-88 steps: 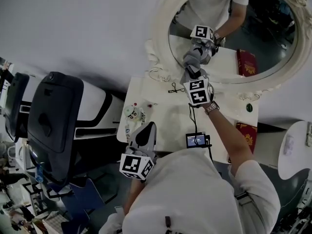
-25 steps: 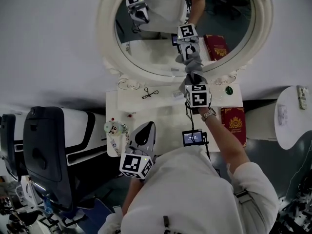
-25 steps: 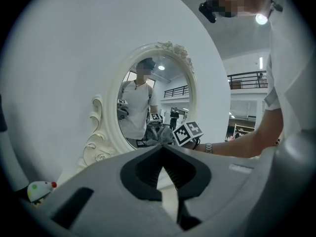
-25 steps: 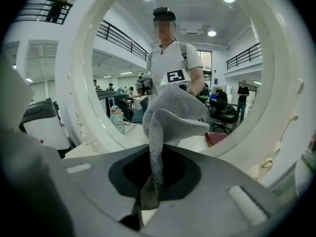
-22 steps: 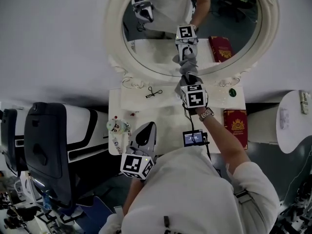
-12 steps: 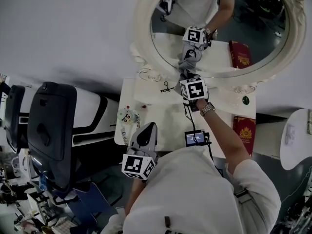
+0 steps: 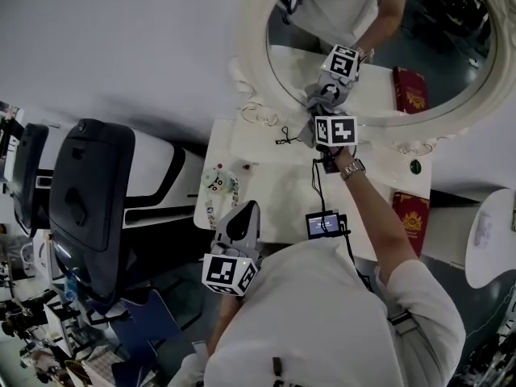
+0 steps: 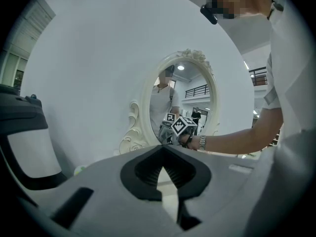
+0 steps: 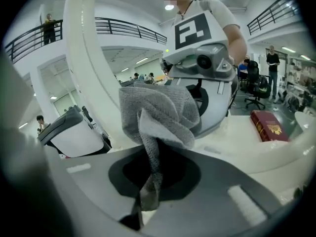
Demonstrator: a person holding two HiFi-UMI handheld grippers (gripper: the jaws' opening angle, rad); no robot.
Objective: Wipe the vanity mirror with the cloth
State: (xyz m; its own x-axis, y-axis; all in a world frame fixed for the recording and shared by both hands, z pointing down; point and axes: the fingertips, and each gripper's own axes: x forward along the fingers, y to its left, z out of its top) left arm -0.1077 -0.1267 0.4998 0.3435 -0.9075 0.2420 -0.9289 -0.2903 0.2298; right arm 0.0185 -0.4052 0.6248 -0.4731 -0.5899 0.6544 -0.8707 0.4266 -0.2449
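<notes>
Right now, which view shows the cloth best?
The right gripper view: the grey cloth fills its centre, pinched by the right gripper and bunched against the mirror. The head view shows only a small grey scrap beyond that gripper's marker cube; the left gripper view shows it tiny and far off.

My right tool (image 7: 321, 116) presses the cloth (image 9: 158, 112) against the lower left of the mirror (image 7: 251, 63), which stands behind the tabletop (image 7: 274, 192). My left tool (image 7: 240, 220) hangs over the tabletop's near left edge. A book (image 7: 413, 220) lies at its right end.
</notes>
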